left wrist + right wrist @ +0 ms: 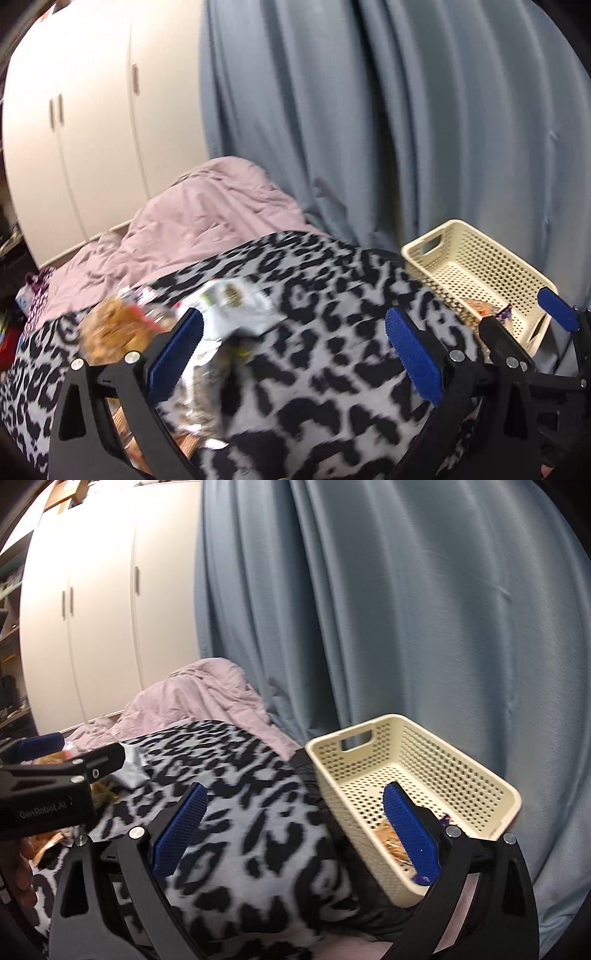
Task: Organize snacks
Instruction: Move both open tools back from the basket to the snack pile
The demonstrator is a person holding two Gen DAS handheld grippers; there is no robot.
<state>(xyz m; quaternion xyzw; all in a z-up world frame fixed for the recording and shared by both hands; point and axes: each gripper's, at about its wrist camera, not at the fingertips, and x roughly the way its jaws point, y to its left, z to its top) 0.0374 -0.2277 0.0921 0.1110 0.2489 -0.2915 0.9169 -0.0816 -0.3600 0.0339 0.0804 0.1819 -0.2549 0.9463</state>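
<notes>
The left claw (293,352), black-framed with ribbed blue pads, is spread wide and grips nothing; it hangs over a grey-and-black leopard-print blanket (332,369) that covers the bed. Just ahead of its left finger lies a loose heap of snacks: a white-and-silver foil snack bag (236,306) with a blurred label, lying flat on the blanket, and beside it a clear packet of golden-brown snacks (114,328) with a red strip. More crinkled silver foil shows low between the fingers, too blurred to tell what it is. In the right wrist view the right claw (293,832) is likewise spread wide with nothing between its pads. Its left finger stands over the leopard-print blanket (236,842), and its right finger reaches inside a cream perforated plastic basket (443,760) with a cut-out handle slot in its far wall. The basket sits tilted on the right part of the bed, close to a pale blue pleated curtain (369,609). On the basket floor, partly hidden behind the blue pad, lies a packet of orange-brown snacks (389,836), with a bit of purple wrapper beside it. At the left edge of this view the left claw's black body shows, with a hand (22,871) below it. Behind the blanket lie a rumpled pink quilt (192,221) and a white wardrobe with slim grey handles (92,110).
</notes>
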